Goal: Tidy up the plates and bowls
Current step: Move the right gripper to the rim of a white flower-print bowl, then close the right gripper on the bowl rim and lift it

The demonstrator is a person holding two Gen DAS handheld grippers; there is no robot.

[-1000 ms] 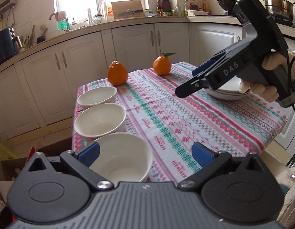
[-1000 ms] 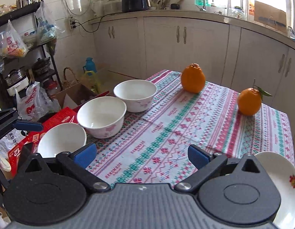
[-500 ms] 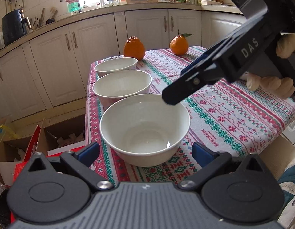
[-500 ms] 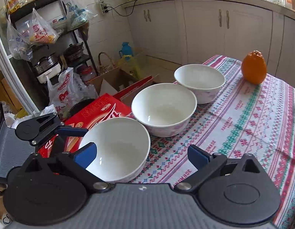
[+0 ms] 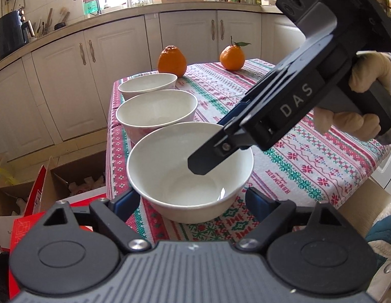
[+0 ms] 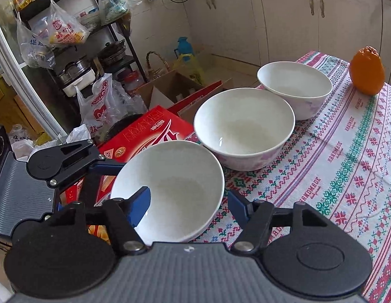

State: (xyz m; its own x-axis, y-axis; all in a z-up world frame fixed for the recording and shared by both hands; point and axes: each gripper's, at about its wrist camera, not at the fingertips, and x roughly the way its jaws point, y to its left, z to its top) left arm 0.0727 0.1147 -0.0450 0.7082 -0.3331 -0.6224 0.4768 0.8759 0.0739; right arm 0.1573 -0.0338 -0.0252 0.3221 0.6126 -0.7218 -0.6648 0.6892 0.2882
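Note:
Three white bowls stand in a row along the table's edge: a near bowl (image 5: 190, 174) (image 6: 170, 186), a middle bowl (image 5: 157, 112) (image 6: 243, 126) and a far bowl (image 5: 147, 84) (image 6: 294, 88). My left gripper (image 5: 191, 203) is open, its jaws either side of the near bowl at its near wall. My right gripper (image 6: 189, 205) is open, straddling the near bowl's rim, one finger inside it. The right gripper (image 5: 210, 156) reaches over that bowl in the left wrist view. No plates show.
Two oranges (image 5: 172, 61) (image 5: 232, 56) sit at the table's far end on the patterned tablecloth (image 5: 296, 136). Cardboard boxes and a red carton (image 6: 147, 136) lie on the floor beside the table. A shelf with bags (image 6: 64, 30) stands further left. Kitchen cabinets (image 5: 114, 58) are behind.
Both grippers have closed in on the near bowl. The right gripper swung left from the table's middle and now has one finger inside the bowl.

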